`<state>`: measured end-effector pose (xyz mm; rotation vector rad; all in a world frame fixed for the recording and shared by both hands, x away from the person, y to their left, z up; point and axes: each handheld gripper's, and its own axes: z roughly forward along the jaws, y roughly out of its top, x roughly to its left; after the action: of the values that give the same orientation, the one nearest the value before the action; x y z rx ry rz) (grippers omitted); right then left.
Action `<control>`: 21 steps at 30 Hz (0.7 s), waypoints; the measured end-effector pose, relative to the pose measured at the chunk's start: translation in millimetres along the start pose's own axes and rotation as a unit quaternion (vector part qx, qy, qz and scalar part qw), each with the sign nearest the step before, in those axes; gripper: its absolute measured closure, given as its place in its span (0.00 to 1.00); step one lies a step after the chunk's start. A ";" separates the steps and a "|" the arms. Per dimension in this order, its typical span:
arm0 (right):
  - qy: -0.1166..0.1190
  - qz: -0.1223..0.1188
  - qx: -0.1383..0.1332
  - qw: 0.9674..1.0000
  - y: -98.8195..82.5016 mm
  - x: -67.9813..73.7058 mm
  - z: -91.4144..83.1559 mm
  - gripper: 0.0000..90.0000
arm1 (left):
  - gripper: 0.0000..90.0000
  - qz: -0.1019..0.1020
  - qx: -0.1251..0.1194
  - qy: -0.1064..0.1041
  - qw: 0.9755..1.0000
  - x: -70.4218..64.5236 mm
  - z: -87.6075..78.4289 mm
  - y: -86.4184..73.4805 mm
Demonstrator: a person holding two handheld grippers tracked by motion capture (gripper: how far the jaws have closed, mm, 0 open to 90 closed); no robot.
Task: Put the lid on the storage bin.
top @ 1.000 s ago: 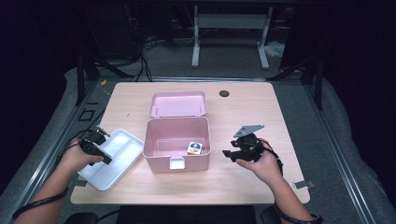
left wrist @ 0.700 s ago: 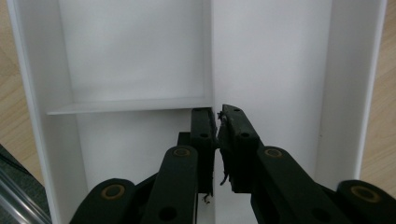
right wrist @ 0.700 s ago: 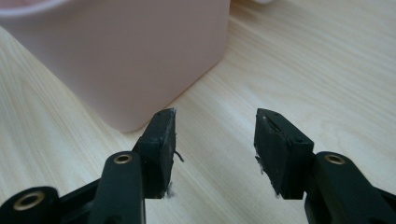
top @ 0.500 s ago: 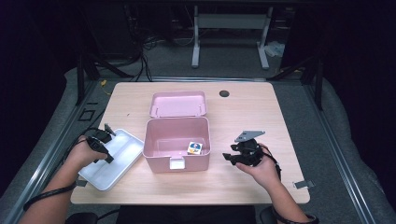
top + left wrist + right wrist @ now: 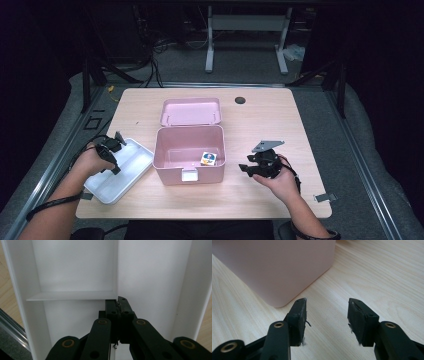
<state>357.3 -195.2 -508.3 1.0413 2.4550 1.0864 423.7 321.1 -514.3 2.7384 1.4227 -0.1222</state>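
1. My left gripper sits over the white tray at the table's left front; the person's left hand holds it.
2. In the left gripper view, its jaws have just been closing and now meet on the tray's thin inner divider wall, pinched at the junction with a cross partition.
3. The tray lies just left of the pink box, close to it; I cannot tell whether they touch.
4. The box stands open, lid laid back, with a small coloured cube inside at its right front.
5. My right gripper, in the right hand, hovers right of the box, jaws wide apart with nothing between them.
6. The right gripper view shows the box's corner ahead over bare wooden table.
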 end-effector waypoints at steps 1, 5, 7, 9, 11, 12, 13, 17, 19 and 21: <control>0.000 0.002 0.001 1.000 -0.2 -0.1 0.0 0.55 | 0.99 0.000 0.000 0.000 1.000 0.0 0.0 0.0; 0.000 0.004 0.000 1.000 -0.8 -1.2 0.3 0.55 | 0.99 0.004 -0.005 -0.011 1.000 0.5 -7.0 0.1; 0.000 0.005 -0.001 1.000 -0.8 -1.4 0.2 0.55 | 0.99 0.007 -0.003 -0.009 1.000 0.6 -12.9 -0.6; 0.000 0.006 -0.003 1.000 -0.8 -1.8 -0.1 0.55 | 0.99 0.007 -0.003 -0.009 1.000 1.0 -17.4 -1.6; 0.001 0.006 -0.004 1.000 -0.9 -2.0 -0.2 0.55 | 0.99 0.007 -0.009 -0.009 1.000 2.5 -25.4 -3.6; 0.001 0.008 -0.004 1.000 -1.0 -2.1 -0.1 0.55 | 0.99 0.005 -0.012 -0.010 1.000 3.1 -29.2 -4.6; 0.001 0.008 -0.004 1.000 -1.0 -2.1 -0.1 0.55 | 0.99 0.006 -0.013 -0.010 1.000 3.8 -32.3 -5.3; 0.001 0.010 -0.002 1.000 -1.7 -3.1 0.9 0.55 | 0.99 0.005 -0.020 -0.003 1.000 6.8 -50.6 -9.3; 0.002 0.010 0.004 1.000 -1.4 -3.5 0.2 0.55 | 0.99 0.008 -0.024 -0.002 1.000 7.5 -59.0 -10.9; 0.002 0.014 -0.003 1.000 -1.9 -3.4 1.2 0.55 | 0.99 0.010 -0.030 0.000 0.999 7.1 -69.4 -12.6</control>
<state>359.3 -197.8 -510.7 1.0763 2.4455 1.1037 420.6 339.9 -445.9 2.7037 1.3741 -0.0786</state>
